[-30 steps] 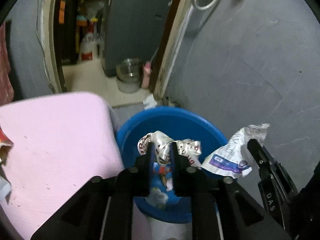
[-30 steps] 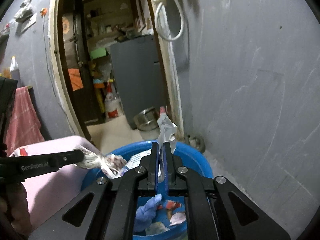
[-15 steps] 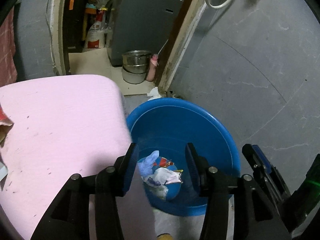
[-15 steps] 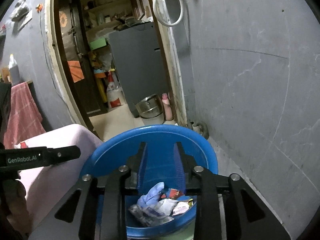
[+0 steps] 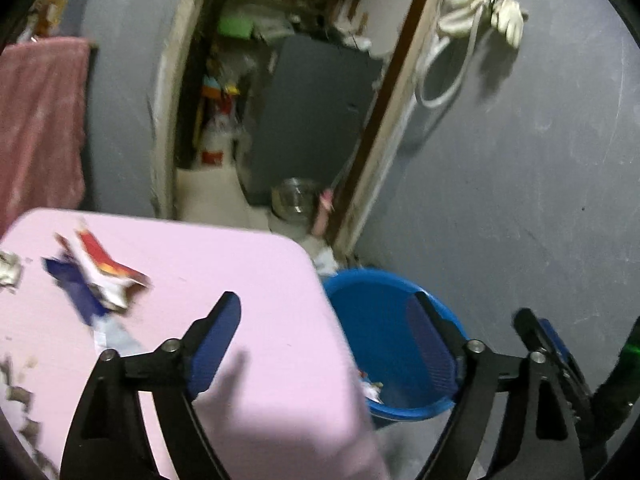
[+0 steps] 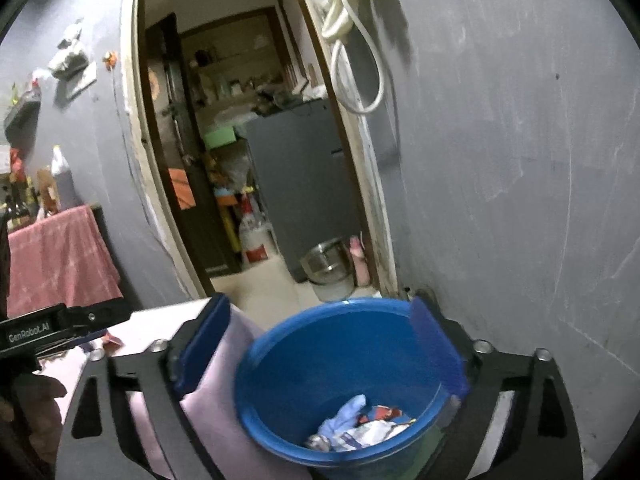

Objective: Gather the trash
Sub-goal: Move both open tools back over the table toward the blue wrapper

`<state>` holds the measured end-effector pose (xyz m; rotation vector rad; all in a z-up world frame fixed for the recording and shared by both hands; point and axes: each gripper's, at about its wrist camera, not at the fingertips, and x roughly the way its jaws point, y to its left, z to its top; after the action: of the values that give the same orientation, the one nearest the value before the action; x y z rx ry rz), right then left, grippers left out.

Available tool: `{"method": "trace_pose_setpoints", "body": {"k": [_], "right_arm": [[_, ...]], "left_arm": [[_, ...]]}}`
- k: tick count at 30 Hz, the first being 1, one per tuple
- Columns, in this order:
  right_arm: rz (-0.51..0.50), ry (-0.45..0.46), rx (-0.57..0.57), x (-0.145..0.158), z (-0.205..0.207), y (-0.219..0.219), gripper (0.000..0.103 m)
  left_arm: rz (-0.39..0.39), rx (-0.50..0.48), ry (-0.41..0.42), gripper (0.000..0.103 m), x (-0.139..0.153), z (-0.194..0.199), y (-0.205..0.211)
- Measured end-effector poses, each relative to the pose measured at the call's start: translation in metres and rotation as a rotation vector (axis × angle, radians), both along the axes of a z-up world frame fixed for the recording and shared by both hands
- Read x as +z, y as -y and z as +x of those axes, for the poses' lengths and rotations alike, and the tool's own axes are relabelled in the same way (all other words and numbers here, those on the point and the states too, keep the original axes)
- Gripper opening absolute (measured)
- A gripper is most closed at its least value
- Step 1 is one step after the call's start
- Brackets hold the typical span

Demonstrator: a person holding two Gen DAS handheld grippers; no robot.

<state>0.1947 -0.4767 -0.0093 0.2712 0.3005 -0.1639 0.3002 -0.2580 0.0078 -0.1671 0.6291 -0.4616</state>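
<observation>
A blue bucket (image 6: 280,344) stands on the floor beside a pink table (image 5: 240,280); it also shows in the left wrist view (image 5: 372,304). Crumpled wrappers (image 6: 360,428) lie in its bottom. My right gripper (image 6: 320,336) is open and empty above the bucket. My left gripper (image 5: 324,336) is open and empty over the table's right edge. A red, white and blue wrapper (image 5: 100,276) lies on the table to the left of it. The right gripper (image 5: 548,344) shows at the right of the left wrist view.
Small scraps (image 5: 8,272) lie at the table's left edge. A grey wall (image 6: 520,200) is at the right. A doorway behind holds a grey cabinet (image 6: 300,184) and a steel pot (image 6: 324,264). A red cloth (image 5: 40,120) hangs at the left.
Both grippers let their wrappers drop into the bucket and opened wide. The left gripper then swung left and up over the pink table.
</observation>
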Motion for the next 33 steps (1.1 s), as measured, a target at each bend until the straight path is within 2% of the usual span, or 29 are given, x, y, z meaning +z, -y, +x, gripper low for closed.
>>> {"method": "trace_pose_setpoints", "body": {"k": [3, 6, 10, 13, 25, 33], "right_arm": [[-0.016, 0.042, 0.011, 0.011, -0.009, -0.017, 0.103], [-0.053, 0.074, 0.027, 0.023, -0.018, -0.04, 0.103], [-0.111, 0.114, 0.055, 0.036, -0.027, -0.071, 0.103], [-0.116, 0.135, 0.086, 0.044, -0.033, -0.088, 0.103], [-0.158, 0.188, 0.198, 0.064, -0.033, -0.173, 0.103], [-0.193, 0.206, 0.284, 0.065, -0.011, -0.224, 0.103]], "left_arm": [[0.005, 0.056, 0.055, 0.088, 0.012, -0.01, -0.027], [0.007, 0.119, 0.114, 0.097, 0.023, -0.023, -0.057], [0.008, 0.181, 0.176, 0.097, 0.034, -0.041, -0.093], [0.025, 0.22, 0.201, 0.098, 0.039, -0.057, -0.116], [0.112, 0.38, 0.28, 0.099, 0.03, -0.098, -0.203], [0.152, 0.466, 0.311, 0.099, 0.024, -0.099, -0.253]]}}
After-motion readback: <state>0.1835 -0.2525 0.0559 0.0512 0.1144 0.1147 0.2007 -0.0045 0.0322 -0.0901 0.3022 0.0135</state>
